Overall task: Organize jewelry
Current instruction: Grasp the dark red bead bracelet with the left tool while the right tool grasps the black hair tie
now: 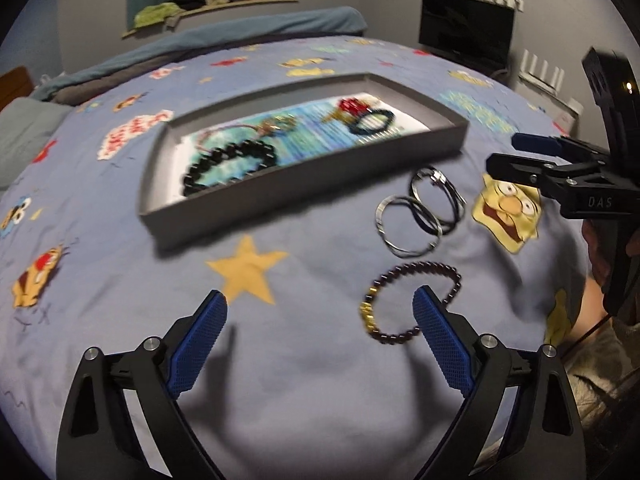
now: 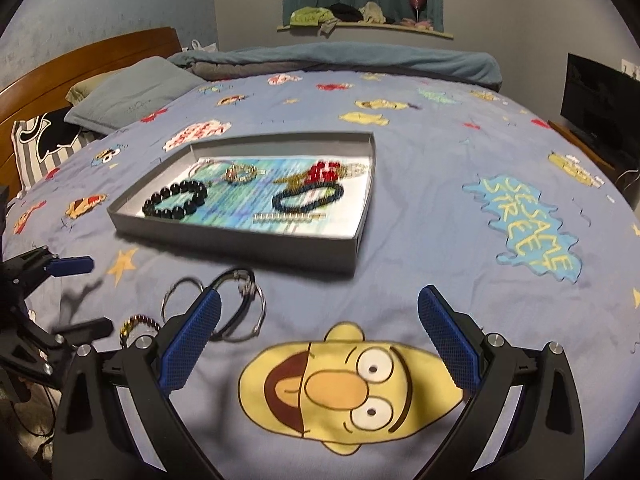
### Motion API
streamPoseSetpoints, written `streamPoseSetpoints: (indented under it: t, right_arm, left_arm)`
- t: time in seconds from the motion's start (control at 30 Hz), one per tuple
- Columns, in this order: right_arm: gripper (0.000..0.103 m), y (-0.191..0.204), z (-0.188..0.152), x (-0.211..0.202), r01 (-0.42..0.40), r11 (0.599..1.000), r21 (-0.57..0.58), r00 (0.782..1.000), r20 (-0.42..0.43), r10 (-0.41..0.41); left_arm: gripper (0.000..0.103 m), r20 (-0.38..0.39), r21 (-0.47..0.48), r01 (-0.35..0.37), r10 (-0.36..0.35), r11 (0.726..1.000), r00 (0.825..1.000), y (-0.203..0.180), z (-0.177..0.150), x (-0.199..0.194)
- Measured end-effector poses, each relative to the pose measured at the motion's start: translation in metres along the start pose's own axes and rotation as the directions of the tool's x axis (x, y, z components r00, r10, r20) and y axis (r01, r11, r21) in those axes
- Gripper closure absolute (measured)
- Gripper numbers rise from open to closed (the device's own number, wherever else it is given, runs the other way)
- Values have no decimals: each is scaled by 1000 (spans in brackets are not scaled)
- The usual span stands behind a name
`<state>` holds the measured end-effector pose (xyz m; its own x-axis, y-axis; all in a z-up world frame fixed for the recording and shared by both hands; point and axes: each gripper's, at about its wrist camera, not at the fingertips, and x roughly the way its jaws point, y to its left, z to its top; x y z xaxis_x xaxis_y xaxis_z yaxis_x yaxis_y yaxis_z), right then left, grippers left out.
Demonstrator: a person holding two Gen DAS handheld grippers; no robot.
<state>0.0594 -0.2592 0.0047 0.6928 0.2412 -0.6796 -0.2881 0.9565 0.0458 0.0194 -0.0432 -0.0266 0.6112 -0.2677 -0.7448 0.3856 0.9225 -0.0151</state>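
Note:
A shallow grey tray [image 1: 304, 184] [image 2: 240, 240] lies on the bed. It holds a black bead bracelet [image 1: 228, 160] [image 2: 176, 200], a dark blue bead bracelet [image 1: 374, 120] [image 2: 308, 196], a red piece [image 2: 324, 170] and a thin chain. In front of the tray, silver bangles [image 1: 420, 212] [image 2: 240, 304] overlap on the sheet. Nearer me lies a maroon bead bracelet with gold beads [image 1: 404, 300] [image 2: 134, 324]. My left gripper [image 1: 320, 298] [image 2: 80, 298] hovers open, its right finger beside the maroon bracelet. My right gripper [image 2: 320, 298] [image 1: 510, 154] is open and empty, just right of the bangles.
The bed has a blue cartoon-print sheet [image 2: 440, 240]. Pillows [image 2: 132, 96] and a wooden headboard [image 2: 88, 60] lie to the far left, with a rolled blanket [image 2: 340, 60] along the far edge. A dark screen [image 2: 600, 104] stands to the right. A person's clothing shows at the right edge [image 1: 600, 380].

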Motion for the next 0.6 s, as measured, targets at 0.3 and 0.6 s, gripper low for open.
streamPoseSetpoints:
  t: [0.3, 0.6]
  right_arm:
    - [6, 10, -11, 9, -14, 1000, -19, 1000, -26, 13]
    - [57, 26, -3, 18, -53, 999, -10, 997, -52, 53]
  left_arm:
    - [48, -13, 40, 48, -48, 998, 999, -14, -3, 5]
    - [69, -18, 64, 88, -87, 994, 996, -21, -6, 4]
